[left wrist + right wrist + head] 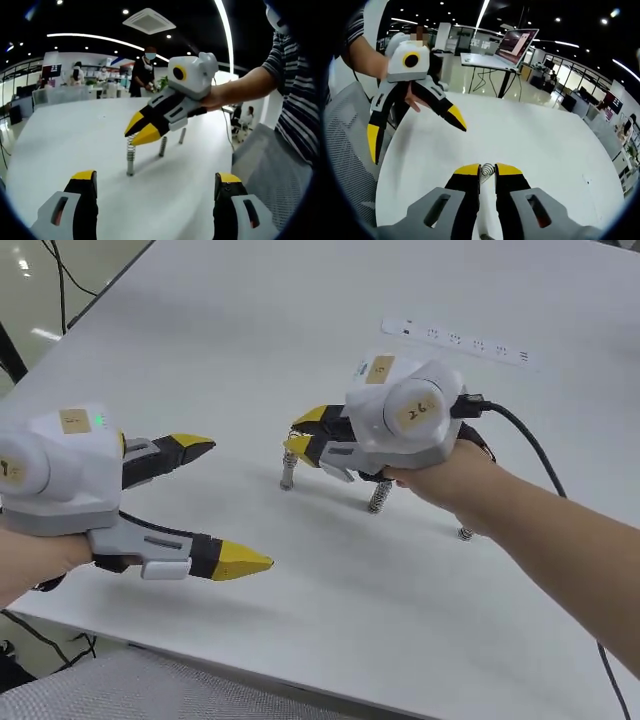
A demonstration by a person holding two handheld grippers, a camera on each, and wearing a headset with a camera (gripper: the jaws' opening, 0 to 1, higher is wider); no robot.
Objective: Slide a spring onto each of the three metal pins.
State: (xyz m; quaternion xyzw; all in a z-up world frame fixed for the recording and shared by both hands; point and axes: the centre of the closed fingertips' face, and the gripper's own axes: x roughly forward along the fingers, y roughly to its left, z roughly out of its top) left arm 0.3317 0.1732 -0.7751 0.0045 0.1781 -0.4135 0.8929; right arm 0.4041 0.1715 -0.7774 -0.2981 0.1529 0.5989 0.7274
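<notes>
Your left gripper [220,502] hangs empty over the white worktop [400,620], jaws wide. Your right gripper [300,433] pinches a small coiled steel spring [130,146] onto the leftmost thin metal pin [130,167]. The middle pin [379,497] looks already sprung; the rightmost pin [465,533] is unclear.

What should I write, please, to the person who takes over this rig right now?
Left gripper: open, empty, above the table.
Right gripper: shut on a spring, which sits on the upper part of the left pin.
Middle pin: seems to carry a second spring.
Right pin: mostly hidden, cannot tell.
Left to do: seat this spring, then check the right pin.
</notes>
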